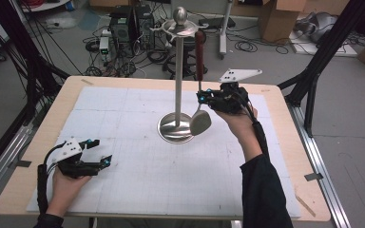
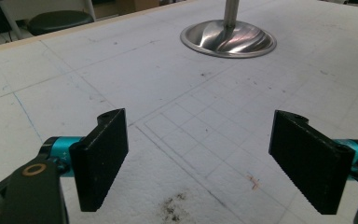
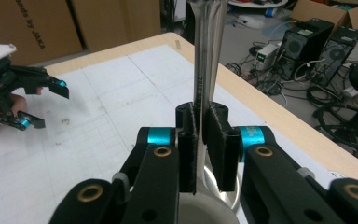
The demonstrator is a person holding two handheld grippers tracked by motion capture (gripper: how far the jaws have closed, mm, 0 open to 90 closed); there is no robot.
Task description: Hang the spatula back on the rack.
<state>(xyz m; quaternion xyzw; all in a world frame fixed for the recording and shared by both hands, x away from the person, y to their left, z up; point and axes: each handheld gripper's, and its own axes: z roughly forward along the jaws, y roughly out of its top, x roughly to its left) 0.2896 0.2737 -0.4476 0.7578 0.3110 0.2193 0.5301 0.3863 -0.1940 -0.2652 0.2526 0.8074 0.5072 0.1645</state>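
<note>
Steel stand (image 1: 177, 124) beside clamped ladle (image 1: 200, 121) — right claw (image 1: 202, 97) gripping it, left claw (image 1: 100, 152) apart

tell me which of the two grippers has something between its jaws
The right gripper: its jaws are clamped on the metal shank of the spoon hanging from the stand. The left gripper rests with jaws wide apart over bare mat.

The high view looks forward and down over the whole counter (image 1: 123, 123). The left gripper view sits low and close, facing the stand's base (image 2: 228, 39) ahead of the left hand-held gripper (image 2: 198, 161). The right gripper view, close up, shares that left hand-held gripper (image 3: 32, 105) farther off.
</note>
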